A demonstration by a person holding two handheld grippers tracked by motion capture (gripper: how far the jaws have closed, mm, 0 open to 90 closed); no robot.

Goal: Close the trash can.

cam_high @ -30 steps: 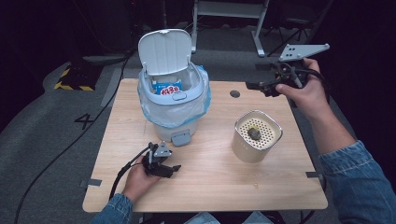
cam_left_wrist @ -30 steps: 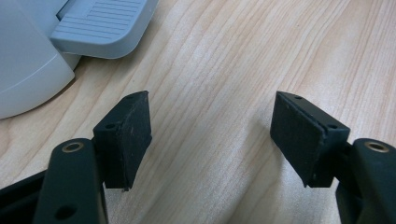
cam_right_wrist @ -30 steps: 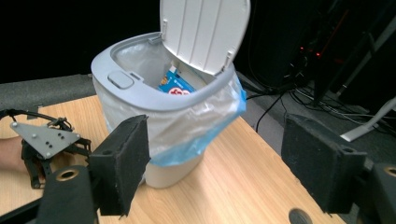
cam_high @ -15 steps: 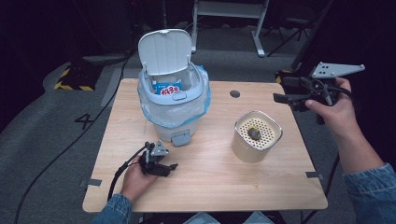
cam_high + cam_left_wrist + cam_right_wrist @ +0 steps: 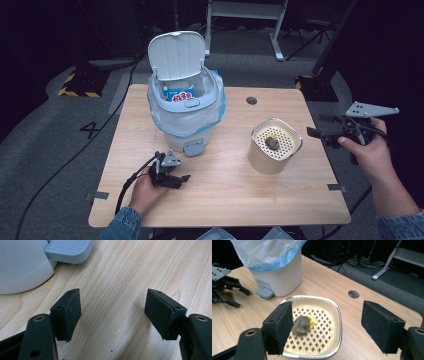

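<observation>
Between my right gripper's (image 5: 320,133) spread jaws, which have just been closing a little on nothing, I see the strainer (image 5: 312,325) on the bench (image 5: 225,190), a grey lump (image 5: 300,325) lying inside. Ahead of my left gripper's (image 5: 184,178) wide-open jaws sits the bin's pedal (image 5: 70,250).

I see a pale wooden worktop (image 5: 225,195) with a round cable hole (image 5: 251,100) near its far edge. Beyond it stands a white metal frame (image 5: 245,12) on grey carpet (image 5: 60,135), where a "4" (image 5: 88,129) is marked (yellow-black hazard tape (image 5: 75,92) lies farther back).
</observation>
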